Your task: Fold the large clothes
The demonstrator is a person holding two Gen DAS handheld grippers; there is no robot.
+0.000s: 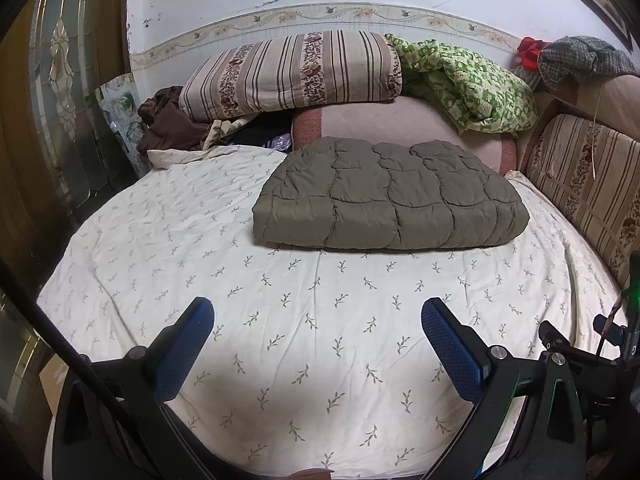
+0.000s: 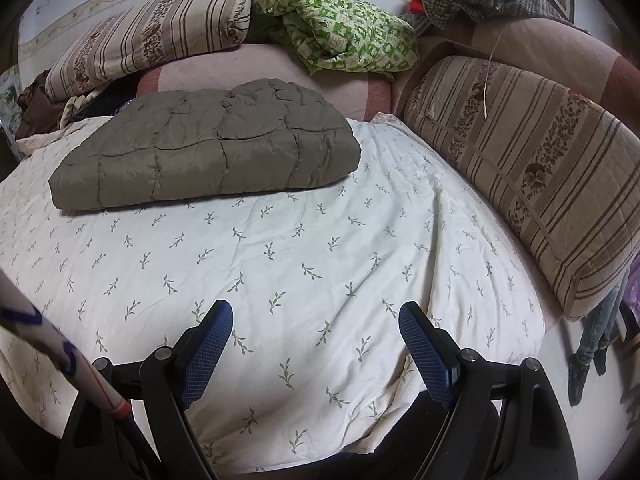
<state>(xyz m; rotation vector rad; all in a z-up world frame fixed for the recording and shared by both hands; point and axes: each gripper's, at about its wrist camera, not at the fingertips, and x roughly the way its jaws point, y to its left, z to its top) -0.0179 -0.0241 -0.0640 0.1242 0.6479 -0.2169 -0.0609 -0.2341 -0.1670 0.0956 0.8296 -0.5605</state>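
Since the puffy brown jacket [image 1: 390,196] already lies in a neat, thick bundle at the far side of the leafy white sheet [image 1: 280,320], the folding looks done or almost done. Maybe one little pat is left. Both the left gripper [image 1: 318,334] and the right gripper [image 2: 316,340] hover near the front edge, well apart from it, jaws wide and holding nothing. Striped cushions [image 2: 532,176] sit on the right.

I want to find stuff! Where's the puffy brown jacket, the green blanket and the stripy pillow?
puffy brown jacket [image 1: 390,196], left wrist view, middle of its quilted top.
green blanket [image 1: 468,84], left wrist view, crumpled middle.
stripy pillow [image 2: 532,168], right wrist view, its striped face.
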